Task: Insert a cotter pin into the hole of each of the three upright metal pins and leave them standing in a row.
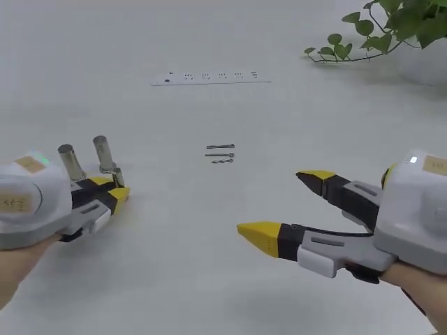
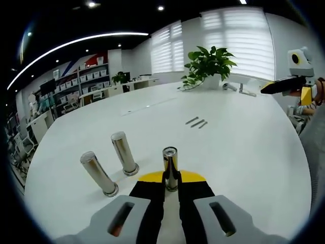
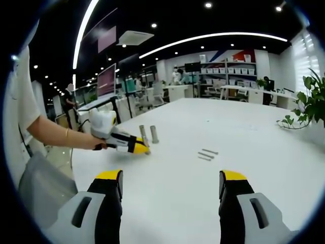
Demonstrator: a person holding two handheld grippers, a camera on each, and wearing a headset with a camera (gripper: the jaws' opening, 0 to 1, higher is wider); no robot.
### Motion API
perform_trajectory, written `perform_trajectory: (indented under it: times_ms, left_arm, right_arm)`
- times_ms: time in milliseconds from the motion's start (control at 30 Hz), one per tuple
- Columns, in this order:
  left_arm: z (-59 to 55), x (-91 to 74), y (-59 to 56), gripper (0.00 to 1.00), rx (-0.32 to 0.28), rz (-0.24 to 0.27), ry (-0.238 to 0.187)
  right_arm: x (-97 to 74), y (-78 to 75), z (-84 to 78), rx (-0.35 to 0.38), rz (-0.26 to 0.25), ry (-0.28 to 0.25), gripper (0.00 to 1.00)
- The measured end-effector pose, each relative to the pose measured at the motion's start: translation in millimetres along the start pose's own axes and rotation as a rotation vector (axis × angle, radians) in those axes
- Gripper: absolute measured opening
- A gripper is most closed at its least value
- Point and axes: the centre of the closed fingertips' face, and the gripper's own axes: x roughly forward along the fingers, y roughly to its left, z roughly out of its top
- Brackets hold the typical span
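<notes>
— What is on the white table (image 1: 174,279), far side?
— One white power strip (image 1: 211,77), lying flat. To its right and well apart from it is a leafy plant (image 1: 391,24) in a white pot (image 1: 427,64). One stem trails onto the tabletop.
— And the room beyond?
— Window blinds (image 2: 233,35) are lowered behind the plant. At the opposite end, shelving (image 3: 231,68) holds boxes. On the ceiling are a curved light strip (image 3: 213,37) and round spotlights (image 3: 208,5). There is one large screen (image 3: 107,79), and a person (image 3: 69,99) stands near it. Office chairs (image 3: 152,94) stand further back.
</notes>
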Motion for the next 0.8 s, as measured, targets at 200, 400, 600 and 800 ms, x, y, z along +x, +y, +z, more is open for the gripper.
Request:
perform_trajectory:
  times_ms: [200, 400, 600, 800]
  left_arm:
    - [-0.1, 0.1, -10.3, 0.07, 0.028, -0.033, -0.002]
    - [-0.3, -0.9, -19.3, 0.07, 0.018, -0.053, -0.005]
    - [-1.0, -1.9, -30.8, 0.07, 0.023, -0.072, -0.012]
    - [-4.9, -1.0, -35.9, 0.07, 0.032, -0.081, 0.008]
  right_arm:
    - [0.1, 0.4, -0.2, -0.001, 0.002, 0.001, 0.79]
    - [0.0, 0.2, 0.3, -0.001, 0.004, -0.001, 0.79]
    - [-0.4, 0.4, 1.9, -0.002, 0.007, -0.003, 0.79]
    - [-1.0, 0.5, 1.1, 0.000, 0.008, -0.003, 0.79]
